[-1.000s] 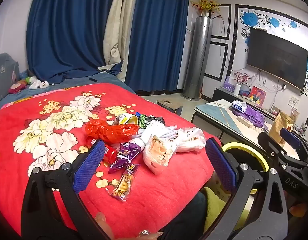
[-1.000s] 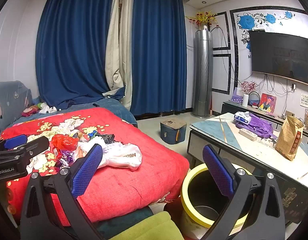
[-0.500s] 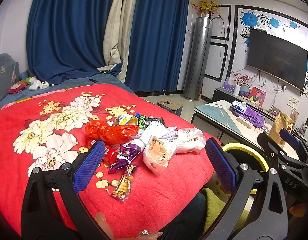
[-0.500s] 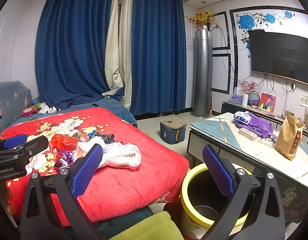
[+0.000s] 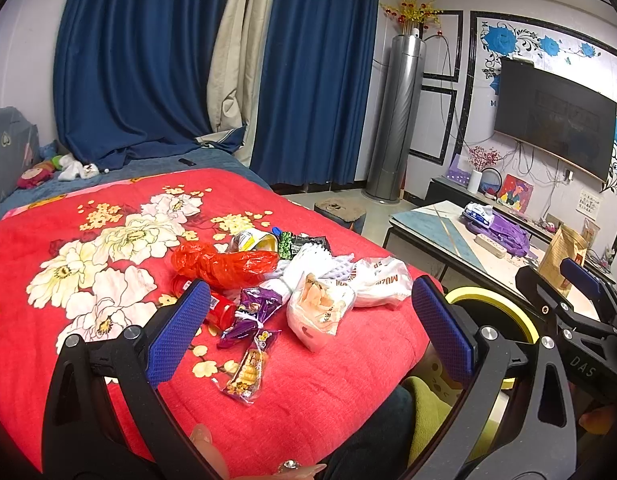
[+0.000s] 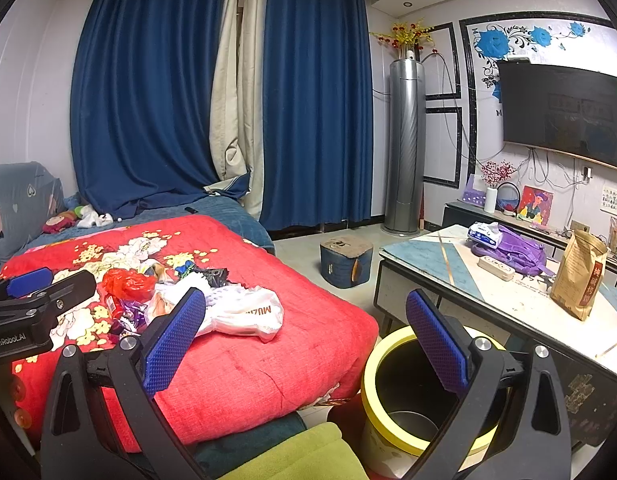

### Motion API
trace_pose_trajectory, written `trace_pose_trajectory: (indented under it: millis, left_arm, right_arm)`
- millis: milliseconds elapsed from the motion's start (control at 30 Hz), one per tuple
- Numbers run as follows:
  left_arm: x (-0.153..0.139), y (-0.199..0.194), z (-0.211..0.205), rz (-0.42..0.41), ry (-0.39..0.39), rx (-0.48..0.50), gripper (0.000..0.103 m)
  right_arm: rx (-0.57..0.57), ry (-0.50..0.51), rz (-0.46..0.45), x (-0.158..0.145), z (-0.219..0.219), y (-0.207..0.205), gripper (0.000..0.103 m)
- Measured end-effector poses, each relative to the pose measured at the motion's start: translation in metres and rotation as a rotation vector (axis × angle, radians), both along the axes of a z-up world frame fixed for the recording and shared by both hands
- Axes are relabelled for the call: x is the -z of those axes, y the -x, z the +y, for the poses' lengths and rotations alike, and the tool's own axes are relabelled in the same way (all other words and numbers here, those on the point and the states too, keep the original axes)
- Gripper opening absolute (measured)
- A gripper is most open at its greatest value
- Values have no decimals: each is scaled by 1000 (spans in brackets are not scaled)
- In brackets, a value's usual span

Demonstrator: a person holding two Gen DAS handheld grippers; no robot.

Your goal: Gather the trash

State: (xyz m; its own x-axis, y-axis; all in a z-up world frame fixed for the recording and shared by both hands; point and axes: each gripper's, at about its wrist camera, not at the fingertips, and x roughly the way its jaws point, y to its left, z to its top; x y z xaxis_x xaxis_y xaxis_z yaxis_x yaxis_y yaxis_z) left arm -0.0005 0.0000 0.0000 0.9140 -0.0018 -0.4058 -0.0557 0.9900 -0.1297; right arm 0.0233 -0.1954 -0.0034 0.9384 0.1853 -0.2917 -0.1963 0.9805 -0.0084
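**Two grippers wide, nothing held**

Both empty: left gripper (image 5: 308, 328) and right gripper (image 6: 304, 336) have jaws spread. Trash pile (image 5: 292, 276) lies on the red blanket (image 5: 108, 264), just ahead of the left gripper; nearest is a snack wrapper (image 5: 248, 368), long axis running away from it. Bin (image 6: 392, 344) sits below the right gripper (left is nearer the pile).

- We see a red blanket (image 5: 108, 360) patterned with white and yellow flowers.
- At our two o'clock, a black bin (image 6: 392, 376) has a yellow rim.
- Our gripper pads (image 5: 179, 332) are textured blue.
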Motion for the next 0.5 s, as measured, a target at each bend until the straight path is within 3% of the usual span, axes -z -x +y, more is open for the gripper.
trace_pose_trajectory:
  millis: [500]
  left_arm:
    - [0, 0, 0, -2, -1, 0, 93]
  right_arm:
    - [0, -1, 0, 0, 0, 0, 97]
